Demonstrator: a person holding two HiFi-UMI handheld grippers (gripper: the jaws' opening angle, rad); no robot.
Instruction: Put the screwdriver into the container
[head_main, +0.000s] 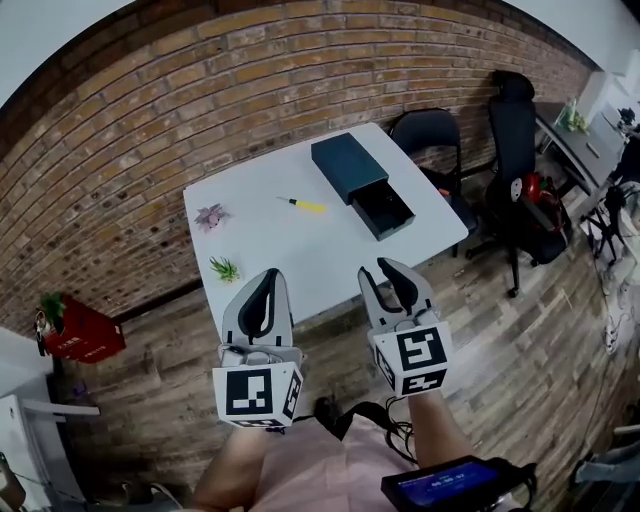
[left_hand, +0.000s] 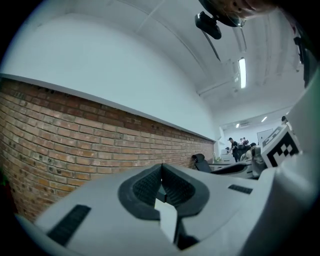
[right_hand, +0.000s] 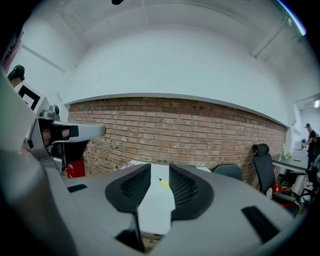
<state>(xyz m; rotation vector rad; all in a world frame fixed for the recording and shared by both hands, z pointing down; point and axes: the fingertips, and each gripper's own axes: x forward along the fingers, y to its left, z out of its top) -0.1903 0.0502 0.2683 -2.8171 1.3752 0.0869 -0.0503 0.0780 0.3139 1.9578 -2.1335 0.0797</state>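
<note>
A yellow-handled screwdriver (head_main: 303, 205) lies on the white table (head_main: 300, 250), just left of the dark container (head_main: 348, 165), whose drawer (head_main: 385, 211) is slid out toward me. Both grippers hover short of the table's near edge, well apart from the screwdriver. My left gripper (head_main: 264, 283) has its jaws together with nothing between them; in the left gripper view (left_hand: 161, 170) they point at the brick wall. My right gripper (head_main: 385, 272) is open and empty. Through the gap in the right gripper view (right_hand: 160, 175) I see the table top and the far-off screwdriver (right_hand: 163, 182).
Two small plants (head_main: 212, 215) (head_main: 225, 268) sit at the table's left side. Black chairs (head_main: 430, 132) (head_main: 512, 120) stand behind and right of the table. A red box (head_main: 82, 330) rests on the floor by the brick wall. A handheld screen (head_main: 452, 485) is at my waist.
</note>
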